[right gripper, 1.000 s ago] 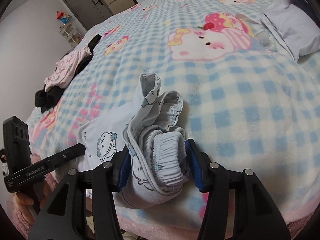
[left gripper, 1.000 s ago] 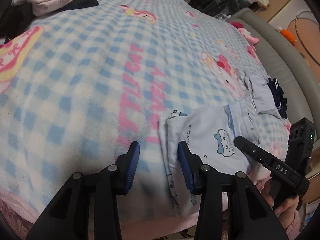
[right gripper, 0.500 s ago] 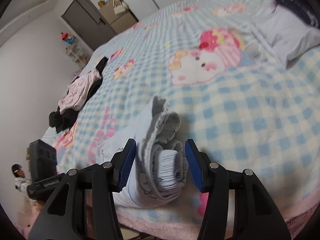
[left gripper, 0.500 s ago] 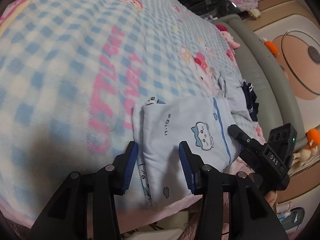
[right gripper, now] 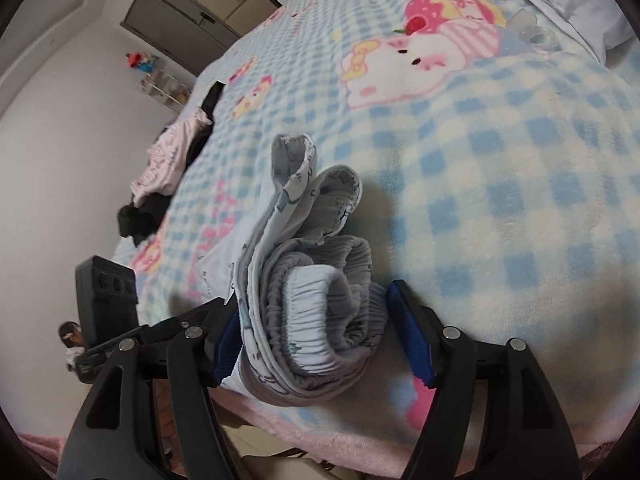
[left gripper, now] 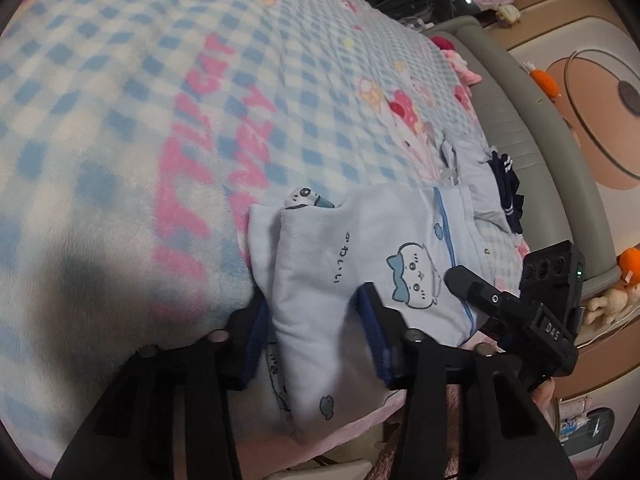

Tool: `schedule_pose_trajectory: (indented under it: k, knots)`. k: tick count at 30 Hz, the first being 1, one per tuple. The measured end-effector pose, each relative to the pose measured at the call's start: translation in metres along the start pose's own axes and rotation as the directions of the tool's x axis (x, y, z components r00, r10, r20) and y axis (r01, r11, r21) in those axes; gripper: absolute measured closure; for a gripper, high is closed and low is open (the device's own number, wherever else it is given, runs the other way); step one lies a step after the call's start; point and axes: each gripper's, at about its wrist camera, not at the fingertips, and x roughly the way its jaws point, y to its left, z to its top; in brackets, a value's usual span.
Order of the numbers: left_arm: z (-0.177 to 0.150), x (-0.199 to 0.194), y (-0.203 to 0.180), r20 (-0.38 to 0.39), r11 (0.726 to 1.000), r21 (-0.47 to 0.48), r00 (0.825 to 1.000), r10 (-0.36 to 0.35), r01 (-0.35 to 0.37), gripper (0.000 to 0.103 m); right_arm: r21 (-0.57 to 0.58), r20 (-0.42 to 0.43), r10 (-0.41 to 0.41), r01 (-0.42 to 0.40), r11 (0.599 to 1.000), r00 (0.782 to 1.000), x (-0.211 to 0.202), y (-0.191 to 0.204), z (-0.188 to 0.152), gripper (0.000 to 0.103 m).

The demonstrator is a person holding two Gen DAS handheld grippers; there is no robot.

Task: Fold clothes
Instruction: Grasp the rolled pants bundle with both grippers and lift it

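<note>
A folded light-blue garment (left gripper: 360, 248) with a cartoon cat print lies at the near edge of the checked blanket (left gripper: 120, 120). My left gripper (left gripper: 314, 332) is open and its blue pads straddle the garment's near left end. In the right wrist view the same garment (right gripper: 308, 288) shows its bunched elastic waistband and stacked folds. My right gripper (right gripper: 318, 342) is open around that end; the cloth leans on the left pad and sits just off the right one. The right gripper's body (left gripper: 532, 320) shows at the garment's far side in the left view.
A folded pale garment (left gripper: 472, 176) with a navy item (left gripper: 508, 188) lies further right by the grey headboard (left gripper: 520, 112). A pink and black clothes pile (right gripper: 168, 160) sits at the bed's far left. The bed edge drops off just below both grippers.
My left gripper has moved right and forward until the garment's end sits between its fingers. My right gripper's jaws have widened off the bunched waistband.
</note>
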Motion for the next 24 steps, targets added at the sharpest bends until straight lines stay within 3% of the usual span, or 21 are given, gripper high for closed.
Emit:
schedule_pose_trajectory:
  k: [3,5,8,11,14,24]
  knots:
    - [0.001,0.003,0.001,-0.017,1.000,-0.001,1.000,-0.014,0.014,0.068,0.011,-0.014,-0.013,0.013,1.000,1.000,0.006,-0.005,0.000,0.035]
    - [0.003,0.010,0.005,-0.050,1.000,-0.011,0.999,-0.014,0.014,0.061,0.026,-0.021,-0.026,0.027,0.999,0.999,0.016,-0.008,0.001,0.033]
    - [0.004,0.014,0.009,-0.054,0.999,-0.041,0.998,-0.011,0.009,0.061,0.007,-0.021,-0.064,0.064,0.998,0.998,0.025,-0.003,0.002,0.030]
    - [0.002,0.009,-0.003,-0.046,1.000,-0.006,0.999,0.006,-0.006,0.070,-0.047,-0.004,-0.112,0.112,0.993,0.994,0.022,0.010,-0.002,0.040]
    - [0.000,0.003,-0.014,-0.036,0.999,0.029,0.999,0.022,-0.021,0.079,-0.061,0.008,-0.097,0.098,0.993,0.995,0.011,0.015,-0.003,0.049]
    - [0.007,-0.009,-0.068,-0.003,0.990,0.130,0.998,0.057,-0.056,0.082,-0.083,0.092,-0.066,0.073,0.994,0.994,-0.036,0.039,0.012,0.051]
